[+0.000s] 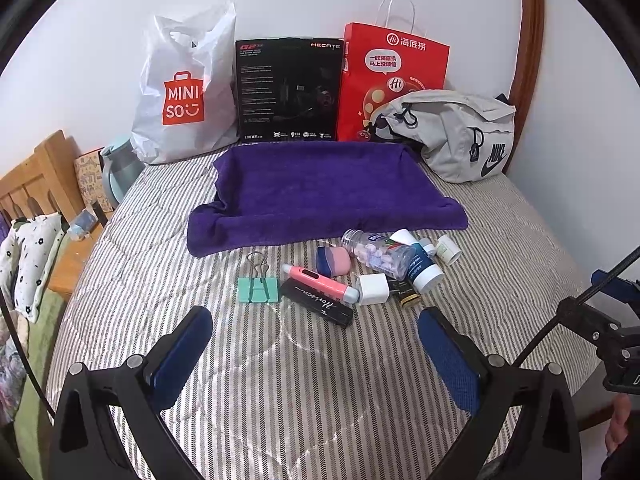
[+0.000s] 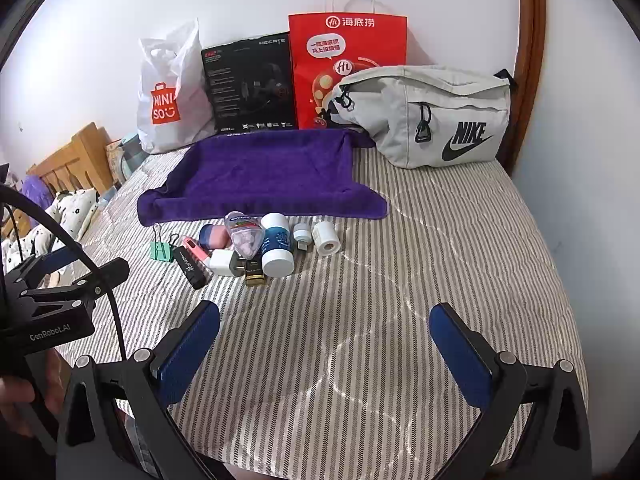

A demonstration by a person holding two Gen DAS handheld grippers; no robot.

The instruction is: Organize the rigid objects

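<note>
Nearest: left gripper (image 1: 314, 344) and right gripper (image 2: 324, 340), jaws of both spread wide and holding nothing, poised above a striped bedspread (image 2: 440, 264). Next: a cluster of small rigid items on the bedspread, just in front of the towel. From its left: green binder clip (image 1: 257, 288); black flat box (image 1: 318, 303) with script lettering; pink pen-shaped item (image 1: 320, 282) lying across that box; white cube-shaped plug (image 1: 374, 289); pink-and-blue oval item (image 1: 333, 260); clear bottle of pale tablets (image 1: 378, 254) on its side; blue-and-white bottle (image 2: 277, 246); small white roll (image 2: 327, 238) at the cluster's right end. Beyond: purple towel (image 1: 320, 192), spread flat, bare. Farthest, against the wall: white Miniso bag (image 1: 184, 92), black headset box (image 1: 288, 90), red paper bag (image 1: 394, 68), grey Nike bag (image 2: 432, 116).
</note>
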